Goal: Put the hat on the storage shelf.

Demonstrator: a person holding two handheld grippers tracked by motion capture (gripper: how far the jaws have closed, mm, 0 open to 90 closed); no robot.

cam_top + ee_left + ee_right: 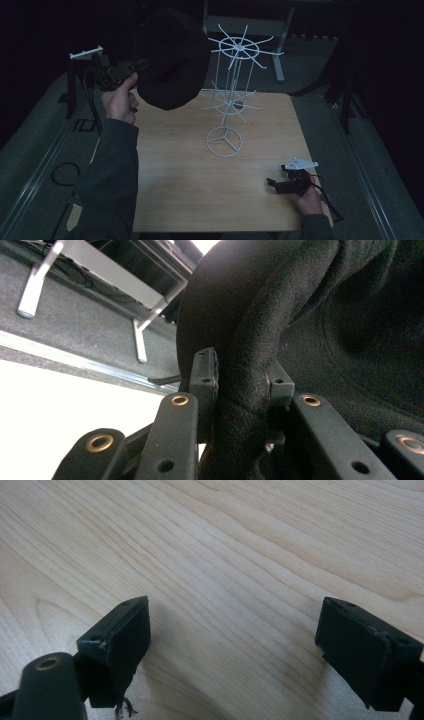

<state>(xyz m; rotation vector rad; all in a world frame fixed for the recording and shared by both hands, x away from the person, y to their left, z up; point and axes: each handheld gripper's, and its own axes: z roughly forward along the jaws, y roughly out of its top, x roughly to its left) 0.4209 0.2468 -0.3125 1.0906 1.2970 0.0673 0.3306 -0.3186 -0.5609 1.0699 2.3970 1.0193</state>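
A black felt hat (172, 57) hangs in the air above the table's far left corner, held by its brim in my left gripper (142, 64). In the left gripper view the jaws pinch a fold of the hat (320, 315) between them, and my left gripper (242, 385) is shut on it. A white wire display rack (231, 90) with two tiers of radiating hooks stands on its ring base near the table's middle, just right of the hat. My right gripper (272, 182) rests low at the table's front right, and in its own view my right gripper (232, 640) is open with bare wood between the jaws.
The light wooden table (190, 185) sits on grey carpet. Metal legs of another table (282, 45) stand behind it. Dark stands flank the table at the left (72, 90) and right (345, 95).
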